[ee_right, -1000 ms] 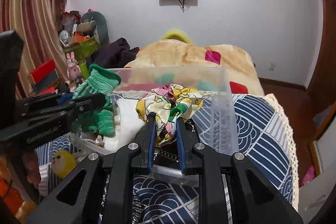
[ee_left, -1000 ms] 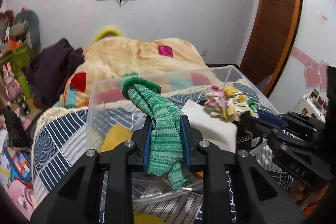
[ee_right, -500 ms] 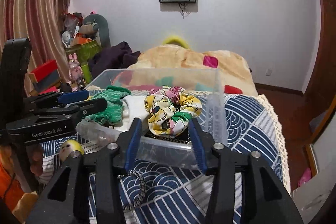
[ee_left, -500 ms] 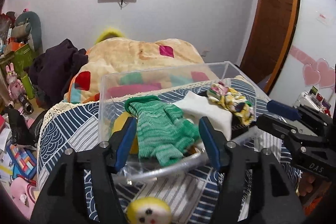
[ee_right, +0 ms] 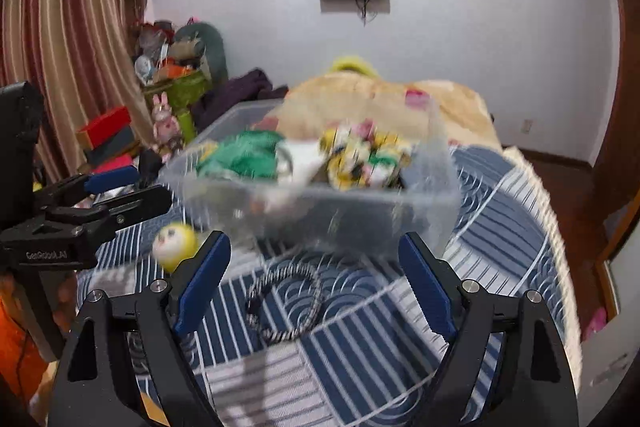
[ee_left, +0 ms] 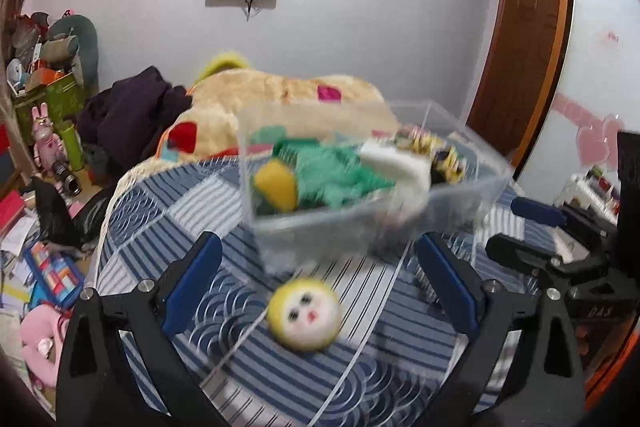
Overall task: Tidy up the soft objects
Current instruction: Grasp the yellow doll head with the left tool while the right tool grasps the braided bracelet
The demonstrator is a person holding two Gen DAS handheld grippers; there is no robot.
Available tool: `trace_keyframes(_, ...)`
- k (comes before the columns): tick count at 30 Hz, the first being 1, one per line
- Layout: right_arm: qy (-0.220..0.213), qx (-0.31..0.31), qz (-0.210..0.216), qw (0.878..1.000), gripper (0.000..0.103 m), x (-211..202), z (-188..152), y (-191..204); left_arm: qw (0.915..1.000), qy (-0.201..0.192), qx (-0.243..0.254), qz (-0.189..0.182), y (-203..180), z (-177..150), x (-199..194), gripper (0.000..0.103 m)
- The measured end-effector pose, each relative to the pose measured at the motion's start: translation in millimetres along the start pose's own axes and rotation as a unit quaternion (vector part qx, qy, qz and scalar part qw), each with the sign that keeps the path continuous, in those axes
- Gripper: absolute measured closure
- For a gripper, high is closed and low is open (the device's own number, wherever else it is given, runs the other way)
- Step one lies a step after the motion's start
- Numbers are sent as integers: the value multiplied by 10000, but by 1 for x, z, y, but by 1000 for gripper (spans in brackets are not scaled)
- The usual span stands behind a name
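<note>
A clear plastic box [ee_left: 460, 195] [ee_right: 440, 155] stands on the blue patterned bed cover. In it lie a green knit glove [ee_left: 340, 175] [ee_right: 248, 155], a white cloth [ee_left: 400, 163], a yellow soft piece [ee_left: 276, 187] and a floral scrunchie [ee_right: 364, 155]. A round yellow plush face [ee_left: 304, 319] [ee_right: 174, 245] lies on the cover in front of the box. A black-and-white braided loop [ee_right: 288, 303] lies near it. My left gripper [ee_left: 320, 287] is open and empty above the plush face. My right gripper [ee_right: 314, 283] is open and empty above the loop.
The bed cover [ee_left: 160, 219] ends at left above a cluttered floor with toys and books [ee_left: 44, 267]. A beige quilt [ee_left: 280, 95] and dark clothes [ee_left: 132, 107] lie behind the box. A wooden door [ee_left: 520, 47] is at right.
Both grippers let go of the glove and the scrunchie, which now lie in the box. Both have opened wide and drawn back from the box.
</note>
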State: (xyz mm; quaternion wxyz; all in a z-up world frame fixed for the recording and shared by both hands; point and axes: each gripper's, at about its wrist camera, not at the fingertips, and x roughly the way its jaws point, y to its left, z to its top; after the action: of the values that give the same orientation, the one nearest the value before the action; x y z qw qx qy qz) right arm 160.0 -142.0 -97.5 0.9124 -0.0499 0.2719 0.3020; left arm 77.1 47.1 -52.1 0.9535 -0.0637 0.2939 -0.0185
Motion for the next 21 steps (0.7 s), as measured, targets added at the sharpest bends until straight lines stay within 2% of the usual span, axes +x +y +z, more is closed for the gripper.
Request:
trace_keyframes(6,557,-18,163,9983,19,28,-20,10,9993,364,47,19,3,-29,9,4)
trace_keyframes(12,743,-191,15,9971,20,46,-19,24,9987,498,68,75,3,-47,18,6)
trace_keyframes(13,737,-264,-24,9969,23,47,-18,26,9987,509,72,55,3,-48,19,9)
trace_keyframes(14,740,-374,-18,9966,35,48,-18,30,9984,552,87,0,2,-48,21,15)
trace_keyframes(16,730,-563,-138,9956,44,49,-19,35,9975,682,98,-139,0,-47,26,24)
trace_keyframes(17,713,-597,-157,9955,52,47,-20,36,9973,707,95,-160,0,-47,27,27)
trace_keyframes(19,681,-578,-134,9959,61,47,-19,34,9972,717,86,-193,-2,-47,29,32)
trace_keyframes(21,655,-473,-69,9967,76,46,-19,29,9972,717,90,-205,-3,-47,30,41)
